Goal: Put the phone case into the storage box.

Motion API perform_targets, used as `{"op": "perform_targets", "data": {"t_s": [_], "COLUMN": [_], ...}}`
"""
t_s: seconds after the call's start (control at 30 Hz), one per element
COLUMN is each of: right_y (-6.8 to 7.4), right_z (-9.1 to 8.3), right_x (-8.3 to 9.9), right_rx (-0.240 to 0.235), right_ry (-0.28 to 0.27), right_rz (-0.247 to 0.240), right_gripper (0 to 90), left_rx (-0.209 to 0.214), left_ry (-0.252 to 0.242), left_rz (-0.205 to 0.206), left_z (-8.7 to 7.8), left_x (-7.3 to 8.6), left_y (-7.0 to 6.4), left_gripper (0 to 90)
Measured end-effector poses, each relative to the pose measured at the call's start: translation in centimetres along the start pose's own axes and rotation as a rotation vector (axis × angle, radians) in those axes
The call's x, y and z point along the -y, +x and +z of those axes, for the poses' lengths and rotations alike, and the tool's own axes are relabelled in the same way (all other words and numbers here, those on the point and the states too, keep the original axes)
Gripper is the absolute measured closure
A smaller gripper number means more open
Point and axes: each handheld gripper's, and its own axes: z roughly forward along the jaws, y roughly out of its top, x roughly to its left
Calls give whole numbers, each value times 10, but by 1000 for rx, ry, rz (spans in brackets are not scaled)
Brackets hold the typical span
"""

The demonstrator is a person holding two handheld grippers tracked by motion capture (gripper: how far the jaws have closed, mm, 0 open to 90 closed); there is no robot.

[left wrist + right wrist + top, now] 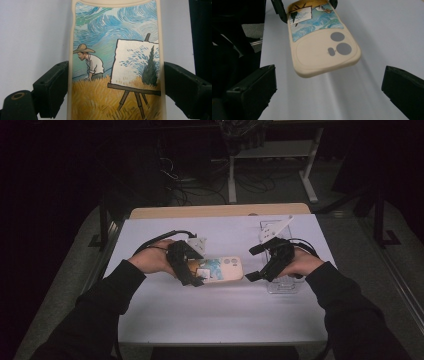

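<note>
The phone case (115, 65) is clamped at its long edges by the left gripper (186, 265); the right gripper (329, 95), wide open and empty, is seen lower frame with bare table (387, 30) between.

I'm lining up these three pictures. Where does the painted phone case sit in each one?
High view: phone case at table centre, its left end in the left gripper.
Left gripper view: centre, clamped between both jaws.
Right gripper view: upper centre, beyond the open jaws.
Shared landmark: the painted easel scene.
</note>
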Motion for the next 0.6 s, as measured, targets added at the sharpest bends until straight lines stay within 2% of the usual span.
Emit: {"op": "perform_targets", "data": {"t_s": [0.07, 0.43, 0.5, 0.6], "right_y": [1, 3, 3, 5], "right_z": [2, 13, 16, 20], "right_x": [-4, -21, -23, -27], "right_rx": [-14, -53, -59, -65], "right_ry": [4, 36, 44, 54], "right_rz": [2, -53, -76, -82], "right_gripper": [0, 0, 0, 0], "left_rx": [0, 11, 13, 10], "left_ry": [4, 23, 29, 30], "left_rz": [8, 24, 26, 37], "left_z": [0, 3, 3, 2], "left_x": [-1, -4, -5, -8], "left_y": [-1, -4, -5, -7], "left_gripper": [111, 110, 110, 111]}}
